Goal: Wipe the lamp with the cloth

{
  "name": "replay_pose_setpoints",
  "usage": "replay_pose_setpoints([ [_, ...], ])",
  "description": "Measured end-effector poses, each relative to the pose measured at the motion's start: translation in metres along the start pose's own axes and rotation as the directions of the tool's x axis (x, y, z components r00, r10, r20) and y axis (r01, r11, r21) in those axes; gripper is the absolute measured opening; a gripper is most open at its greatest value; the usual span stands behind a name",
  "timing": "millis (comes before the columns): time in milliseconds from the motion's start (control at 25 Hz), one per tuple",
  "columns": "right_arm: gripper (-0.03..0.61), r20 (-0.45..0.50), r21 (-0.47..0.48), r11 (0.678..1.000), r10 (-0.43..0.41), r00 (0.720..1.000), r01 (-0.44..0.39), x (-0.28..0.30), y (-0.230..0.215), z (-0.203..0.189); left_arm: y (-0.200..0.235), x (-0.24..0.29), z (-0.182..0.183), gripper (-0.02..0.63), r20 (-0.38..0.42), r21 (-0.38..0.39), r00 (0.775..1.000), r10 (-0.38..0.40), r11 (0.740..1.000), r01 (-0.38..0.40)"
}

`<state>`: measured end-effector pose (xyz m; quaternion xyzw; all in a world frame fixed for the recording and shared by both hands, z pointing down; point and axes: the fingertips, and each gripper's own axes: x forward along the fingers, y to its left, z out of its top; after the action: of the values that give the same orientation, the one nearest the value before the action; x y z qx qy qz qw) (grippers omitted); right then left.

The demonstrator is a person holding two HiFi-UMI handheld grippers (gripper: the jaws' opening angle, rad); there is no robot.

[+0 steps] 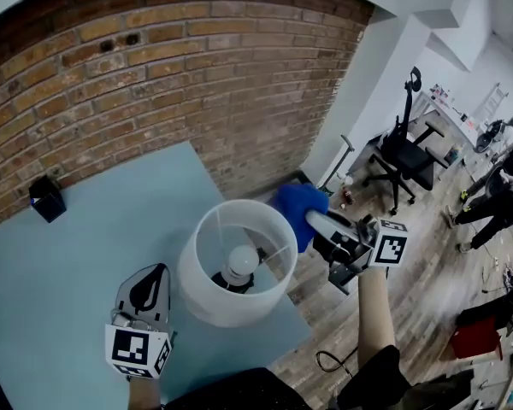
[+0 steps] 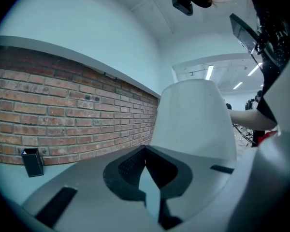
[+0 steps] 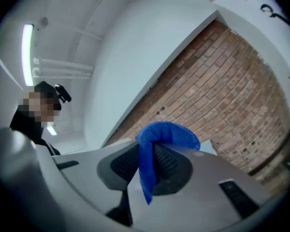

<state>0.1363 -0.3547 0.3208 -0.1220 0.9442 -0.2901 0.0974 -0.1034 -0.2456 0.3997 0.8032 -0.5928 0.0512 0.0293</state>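
Blue cloth point(image 3: 166, 132) pinched in right gripper point(image 3: 146, 153); left gripper point(image 2: 145, 151) closed, empty; only head view shows lamp bulb point(image 1: 239, 264).

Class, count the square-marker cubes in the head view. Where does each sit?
2. One cube sits on the left gripper beside the lamp shade; the other on the right gripper holding the blue cloth.

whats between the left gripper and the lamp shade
Nothing but a short bare strip of the light blue table lies between the left gripper and the white lamp shade, as the head view shows.
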Motion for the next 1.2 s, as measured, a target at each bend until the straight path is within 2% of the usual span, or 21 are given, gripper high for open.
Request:
replay_pose_setpoints([
  [80,0.061,-0.059,-0.034,0.989,0.142,0.988,-0.144,0.020,0.021,0.023,0.004,0.003,-0.004,0.009,-0.006,-0.009,1.000,0.007,1.000,-0.007],
  [160,0.061,-0.149,-0.055,0.962,0.257,0.955,-0.267,0.042,0.039,0.036,0.006,0.007,-0.005,0.009,-0.005,-0.015,1.000,0.012,1.000,-0.012],
  [240,0.061,-0.263,-0.072,0.936,0.316,0.912,-0.345,0.064,0.050,0.039,0.008,0.010,-0.004,0.009,0.005,-0.014,1.000,0.017,1.000,-0.017],
  [320,0.061,-0.377,-0.081,0.920,0.329,0.866,-0.385,0.083,0.051,0.032,0.010,0.014,-0.002,0.009,0.021,-0.019,0.999,0.025,1.000,-0.025],
  [480,0.061,-0.513,-0.015,0.919,0.331,0.792,-0.394,0.108,0.030,0.003,0.021,0.020,-0.005,0.009,0.020,-0.039,0.999,0.044,0.998,-0.043],
  [720,0.061,-0.607,0.093,0.928,0.341,0.718,-0.361,0.135,-0.008,-0.037,0.039,0.027,-0.004,0.009,0.007,-0.049,0.998,0.059,0.997,-0.059],
  [840,0.061,-0.678,0.103,0.938,0.310,0.666,-0.332,0.143,-0.027,-0.059,0.049,0.037,-0.001,0.008,-0.031,-0.037,0.998,0.059,0.998,-0.060],
  [960,0.061,-0.747,0.097,0.946,0.275,0.606,-0.310,0.149,-0.041,-0.075,0.054,0.047,0.013,0.009,-0.003,-0.055,0.999,0.042,0.998,-0.042],
  [1000,0.061,-0.759,0.083,0.944,0.267,0.594,-0.319,0.152,-0.042,-0.074,0.053,0.052,0.019,0.009,0.015,-0.059,0.999,0.032,0.998,-0.031],
  [1080,0.061,-0.746,0.070,0.918,0.308,0.591,-0.389,0.158,-0.028,-0.057,0.047,0.057,0.031,0.009,0.047,-0.071,0.999,0.010,0.997,-0.006],
  [1120,0.061,-0.726,0.079,0.889,0.362,0.585,-0.452,0.162,-0.012,-0.042,0.045,0.059,0.035,0.009,0.056,-0.077,0.998,0.000,0.997,0.004],
  [1160,0.061,-0.705,0.094,0.848,0.427,0.566,-0.522,0.165,0.008,-0.026,0.043,0.059,0.039,0.009,0.059,-0.078,0.998,-0.006,0.997,0.011],
  [1200,0.061,-0.689,0.111,0.800,0.489,0.534,-0.590,0.168,0.028,-0.010,0.042,0.059,0.041,0.009,0.057,-0.073,0.998,-0.009,0.997,0.013],
])
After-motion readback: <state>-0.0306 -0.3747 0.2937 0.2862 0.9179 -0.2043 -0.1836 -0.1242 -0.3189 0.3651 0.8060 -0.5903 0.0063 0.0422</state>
